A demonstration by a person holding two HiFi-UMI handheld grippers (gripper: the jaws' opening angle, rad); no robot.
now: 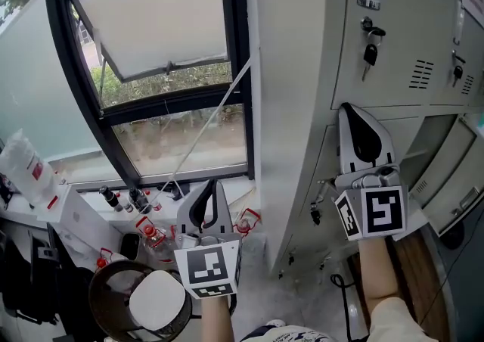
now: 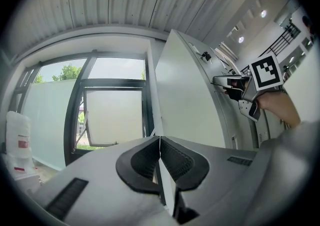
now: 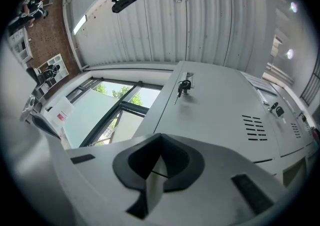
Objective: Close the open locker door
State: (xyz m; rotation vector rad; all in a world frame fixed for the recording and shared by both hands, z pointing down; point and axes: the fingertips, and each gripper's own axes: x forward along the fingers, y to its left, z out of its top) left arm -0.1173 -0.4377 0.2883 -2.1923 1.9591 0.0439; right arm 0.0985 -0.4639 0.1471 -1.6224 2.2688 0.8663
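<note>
Lockers [image 1: 302,68]: grey bank beside window [image 1: 166,106].
Door [image 1: 448,174]: lower one ajar, far right.
Left gripper [image 2: 160,140]: jaws together, empty.
Right gripper [image 3: 161,138]: jaws together, empty, facing lockers.

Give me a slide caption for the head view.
Right gripper, jaws shut, raised in front of grey lockers; left gripper low beside the window.

The white window ledge [image 1: 227,188] carries two small dark bottles [image 1: 111,197] close together toward its left end, with a white box [image 1: 76,216] just beyond them at the left edge. Below it, the grey speckled floor [image 1: 302,306] bears the lockers [image 1: 295,106] along its right side, with a black cable [image 1: 338,284] lying at their foot. A round dark bin [image 1: 113,287] with a pale lid stands at the near left — whether it touches the box cannot be told.
</note>
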